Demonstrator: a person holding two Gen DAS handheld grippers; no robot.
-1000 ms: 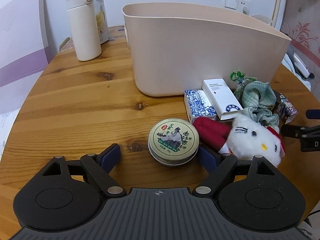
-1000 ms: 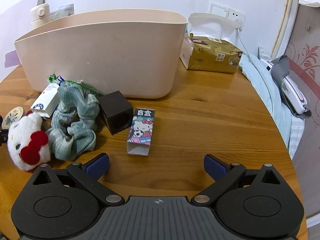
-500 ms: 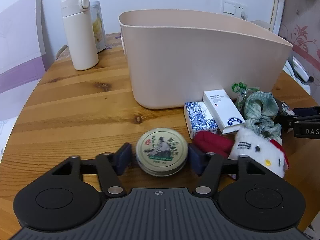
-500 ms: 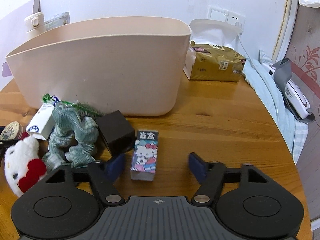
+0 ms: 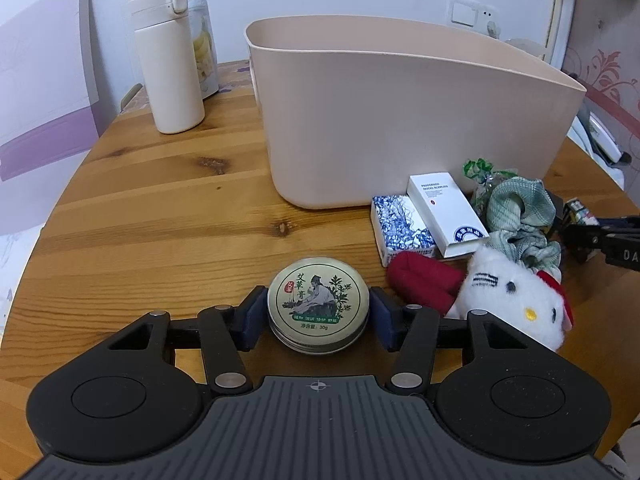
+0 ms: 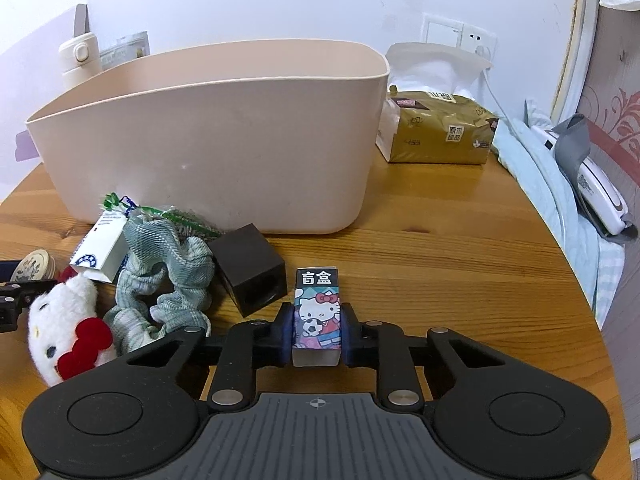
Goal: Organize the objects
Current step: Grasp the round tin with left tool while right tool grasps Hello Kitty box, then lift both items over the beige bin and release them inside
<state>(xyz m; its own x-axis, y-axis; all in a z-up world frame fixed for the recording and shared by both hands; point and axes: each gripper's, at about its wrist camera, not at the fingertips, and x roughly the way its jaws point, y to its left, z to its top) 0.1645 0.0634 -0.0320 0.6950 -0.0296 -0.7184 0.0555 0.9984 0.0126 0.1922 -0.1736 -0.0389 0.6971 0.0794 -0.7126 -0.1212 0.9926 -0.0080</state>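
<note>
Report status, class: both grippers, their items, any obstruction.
Left gripper shut on balm tin. Right gripper shut on Hello Kitty box. Both on table; beige bin unobstructed.

left gripper [image 5: 318,317] | right gripper [image 6: 317,330] | matte black linkages | blue pads | silver screws | grey ribbed base, crosshair mark

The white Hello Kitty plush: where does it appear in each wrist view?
Left wrist: Hello Kitty plush lies lower right, right of the round tin.
Right wrist: plush lies lower left, beside the green scrunchie.
Shared landmark: beige bin behind it.
</note>
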